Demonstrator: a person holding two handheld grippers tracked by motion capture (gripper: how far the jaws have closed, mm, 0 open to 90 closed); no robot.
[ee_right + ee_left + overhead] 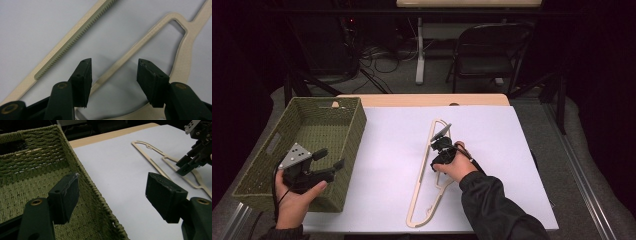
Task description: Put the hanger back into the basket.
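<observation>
So the right gripper (438, 159) is down over the cream plastic hanger (428, 175) lying flat on the white sheet (492, 150), jaws spread wide with one thin arm of the hanger running between them, nothing pinched yet; looks like it's lining up a grab on that slim bar. The left gripper (331, 161) hangs open over the green woven basket (357, 125), probably waiting there as the drop spot. Plenty of bare sheet between hanger and basket wall, though the hanger's long, so clearing that rim could get awkward
</observation>
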